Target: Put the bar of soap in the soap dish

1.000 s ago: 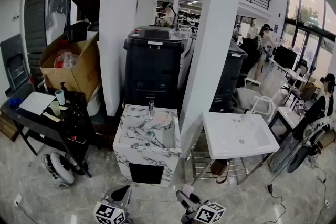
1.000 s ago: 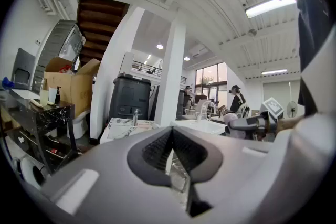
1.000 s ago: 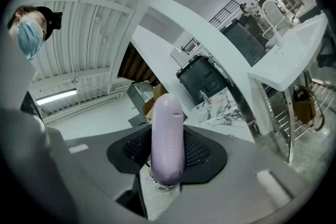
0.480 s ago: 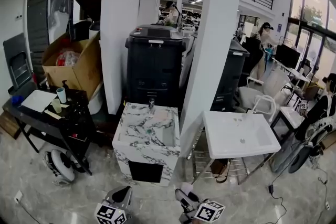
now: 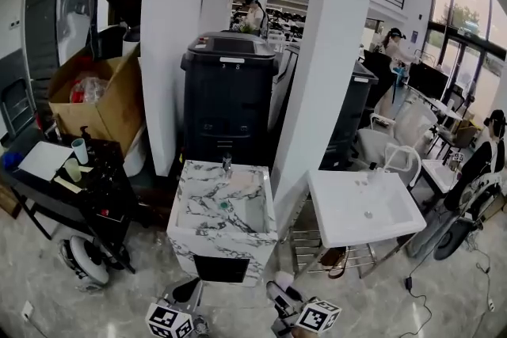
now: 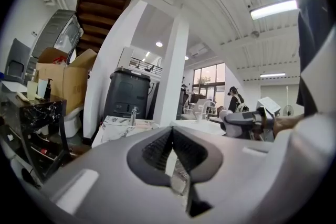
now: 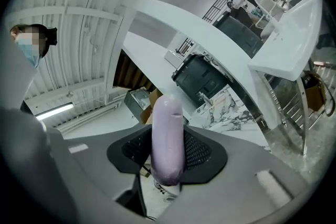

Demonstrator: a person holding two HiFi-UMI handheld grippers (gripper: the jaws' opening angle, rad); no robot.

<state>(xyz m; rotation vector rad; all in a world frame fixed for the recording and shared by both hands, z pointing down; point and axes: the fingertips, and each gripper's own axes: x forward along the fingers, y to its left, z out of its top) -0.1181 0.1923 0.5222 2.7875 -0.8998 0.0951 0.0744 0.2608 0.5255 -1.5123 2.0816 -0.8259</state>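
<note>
Lilac soap [image 7: 167, 128] in right tool [image 7: 168, 159]

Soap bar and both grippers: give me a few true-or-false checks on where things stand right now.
1. The right gripper is clamped on the lilac soap bar. True.
2. The left gripper carries a soap dish. False: nothing is between its jaws.
3. In the head view, the marbled sink stands left of the white sink. True.
4. The soap bar lies in the white sink. False: it is in the right gripper, off any sink.
</note>
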